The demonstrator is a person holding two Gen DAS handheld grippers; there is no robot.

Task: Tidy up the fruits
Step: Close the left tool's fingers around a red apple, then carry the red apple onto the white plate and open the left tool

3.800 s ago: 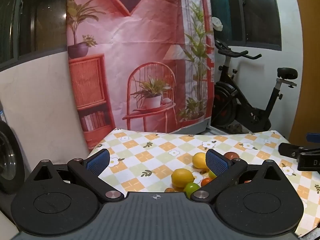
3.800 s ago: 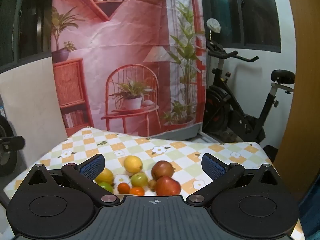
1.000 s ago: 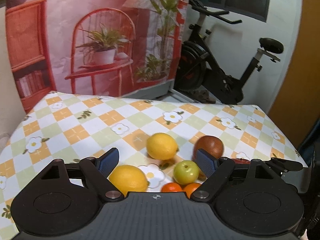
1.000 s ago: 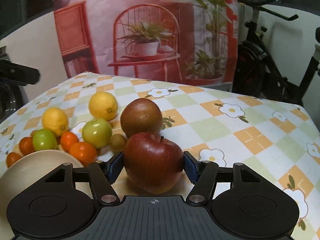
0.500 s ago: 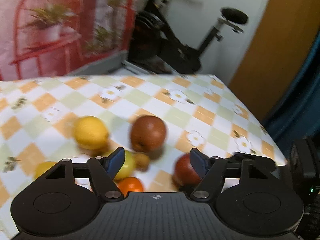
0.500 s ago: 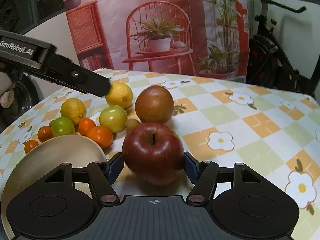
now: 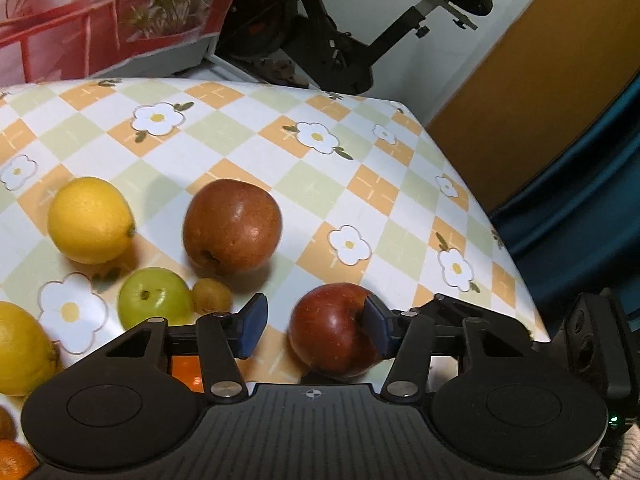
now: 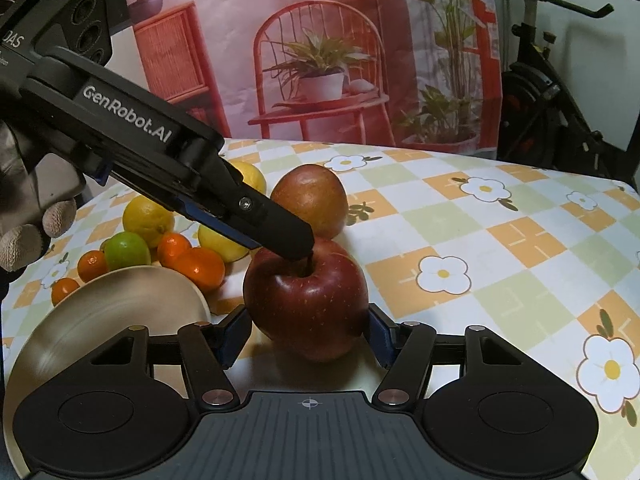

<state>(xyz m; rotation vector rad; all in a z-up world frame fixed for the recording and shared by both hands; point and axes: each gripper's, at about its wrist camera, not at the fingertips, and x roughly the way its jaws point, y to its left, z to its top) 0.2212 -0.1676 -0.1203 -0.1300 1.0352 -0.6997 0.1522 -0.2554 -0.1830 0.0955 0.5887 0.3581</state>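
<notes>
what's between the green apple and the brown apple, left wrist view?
A small kiwi sits in that gap, beside the green apple and just in front of the brown apple. Whether it touches either is unclear. The left wrist view shows it.

We read only two pieces of lettering, both in the right wrist view and both on the black plastic left gripper [image 8: 298, 246] that reached in from ten o'clock. Along its flat side panel ran the white brand name "GenRobot.AI" [image 8: 127, 114], tilted down toward four o'clock. Further back, at the ten o'clock edge of the frame beside the gripper's round lens openings, we made out the white letters "DAS" [image 8: 12, 41], cut off by the frame edge, so the full word could not be told. The left wrist view gave us no readable text.
</notes>
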